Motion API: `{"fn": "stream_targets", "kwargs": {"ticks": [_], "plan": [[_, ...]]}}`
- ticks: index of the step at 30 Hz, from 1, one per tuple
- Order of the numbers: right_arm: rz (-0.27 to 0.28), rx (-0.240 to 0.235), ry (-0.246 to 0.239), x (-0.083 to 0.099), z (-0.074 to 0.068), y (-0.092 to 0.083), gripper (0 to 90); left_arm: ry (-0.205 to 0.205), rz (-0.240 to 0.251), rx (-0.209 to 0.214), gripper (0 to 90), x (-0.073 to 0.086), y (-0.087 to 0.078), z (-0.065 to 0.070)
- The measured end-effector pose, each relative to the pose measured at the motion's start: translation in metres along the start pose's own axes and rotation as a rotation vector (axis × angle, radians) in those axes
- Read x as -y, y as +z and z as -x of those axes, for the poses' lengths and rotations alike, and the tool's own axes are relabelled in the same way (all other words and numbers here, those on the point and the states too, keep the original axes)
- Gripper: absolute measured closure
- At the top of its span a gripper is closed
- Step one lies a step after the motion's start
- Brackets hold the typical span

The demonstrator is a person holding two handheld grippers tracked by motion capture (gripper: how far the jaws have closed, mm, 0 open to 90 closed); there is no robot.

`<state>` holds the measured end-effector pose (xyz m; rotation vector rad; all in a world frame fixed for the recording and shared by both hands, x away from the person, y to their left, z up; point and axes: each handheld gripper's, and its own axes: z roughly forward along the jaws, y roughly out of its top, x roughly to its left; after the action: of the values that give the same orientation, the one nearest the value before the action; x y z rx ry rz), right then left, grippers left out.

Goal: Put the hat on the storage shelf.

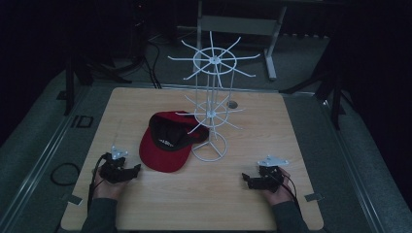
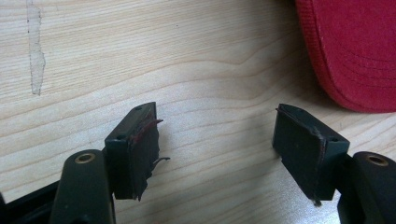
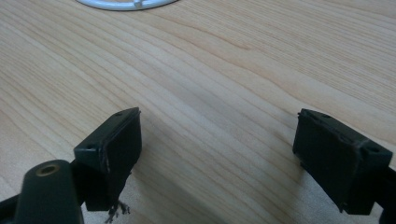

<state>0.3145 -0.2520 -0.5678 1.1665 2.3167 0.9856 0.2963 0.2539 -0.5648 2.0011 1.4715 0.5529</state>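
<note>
A red cap (image 1: 166, 141) with a black inside lies upside down on the wooden table (image 1: 145, 204), its brim toward me. Its red brim (image 2: 355, 51) fills the upper right of the left gripper view. A white wire rack (image 1: 212, 97) with radial hooks stands just right of the cap; its ring base (image 3: 126, 3) shows at the top of the right gripper view. My left gripper (image 1: 136, 168) rests open on the table just left of the brim, nothing between its jaws. My right gripper (image 1: 246, 179) rests open at the front right, jaws wide and empty, pointing left.
A small round hole (image 1: 232, 104) sits in the tabletop behind the rack. A black cable loop (image 1: 64, 173) lies off the table's left edge. Dark stands and a grey frame surround the far side. Bare wood stretches between the two grippers.
</note>
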Motion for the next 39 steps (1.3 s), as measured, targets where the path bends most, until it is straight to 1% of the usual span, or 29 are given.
{"fn": "stream_targets", "kwargs": {"ticks": [3, 8, 10, 13, 15, 17, 21, 22, 23, 25, 26, 29, 30, 32, 33, 38, 39], "plan": [[0.0, 0.001, -0.002, 0.0, 0.0, 0.0, 15.3, 0.005, -0.006, 0.003, 31.5, 0.0, 0.0, 0.0], [0.0, 0.001, -0.003, 0.0, 0.0, 0.0, 15.3, 0.026, -0.014, 0.018, 27.8, -0.001, 0.0, 0.0], [0.0, 0.001, -0.002, 0.0, 0.0, 0.0, 15.3, 0.034, -0.013, 0.026, 27.3, -0.001, 0.0, -0.001], [0.0, 0.002, -0.003, 0.0, 0.0, 0.0, 15.3, 0.046, -0.027, 0.035, 27.3, -0.003, 0.001, -0.002], [0.0, 0.002, -0.003, 0.0, 0.0, 0.0, 15.2, 0.046, -0.032, 0.038, 27.8, -0.004, 0.001, -0.002], [-0.001, 0.002, -0.001, 0.0, 0.0, 0.0, 15.3, 0.045, -0.033, 0.04, 33.6, -0.005, 0.0, -0.001], [0.001, 0.002, -0.001, 0.0, 0.0, 0.0, 15.3, 0.055, -0.061, 0.05, 36.9, -0.008, -0.001, -0.001], [0.001, 0.002, -0.001, 0.0, 0.0, 0.0, 15.3, 0.055, -0.061, 0.05, 38.2, -0.008, -0.001, -0.001], [0.0, 0.002, 0.0, 0.0, 0.0, 0.0, 15.3, 0.061, -0.084, 0.055, 38.2, -0.01, -0.002, 0.0], [0.001, 0.003, 0.0, 0.0, 0.0, 0.0, 15.3, 0.06, -0.109, 0.057, 45.4, -0.012, -0.004, -0.001], [0.001, 0.003, 0.0, 0.0, 0.0, 0.0, 15.3, 0.048, -0.122, 0.075, 53.4, -0.014, -0.006, -0.002], [0.0, 0.003, 0.0, 0.0, 0.0, 0.0, 15.3, 0.053, -0.121, 0.066, 56.8, -0.016, -0.008, -0.002], [0.0, 0.003, 0.0, 0.0, 0.0, 0.0, 15.3, 0.05, -0.114, 0.074, 56.8, -0.017, -0.009, -0.002], [0.0, 0.003, 0.0, 0.0, 0.0, 0.0, 15.3, 0.058, -0.088, 0.092, 56.6, -0.019, -0.013, -0.001], [0.0, 0.003, 0.0, 0.0, 0.0, 0.0, 15.3, 0.058, -0.088, 0.092, 56.2, -0.019, -0.013, -0.001], [0.001, 0.003, 0.002, 0.0, 0.0, 0.0, 15.3, 0.102, -0.048, 0.136, 54.6, -0.031, -0.024, 0.003], [0.001, 0.003, 0.002, 0.0, 0.0, 0.0, 15.3, 0.102, -0.048, 0.136, 54.6, -0.031, -0.024, 0.003]]}}
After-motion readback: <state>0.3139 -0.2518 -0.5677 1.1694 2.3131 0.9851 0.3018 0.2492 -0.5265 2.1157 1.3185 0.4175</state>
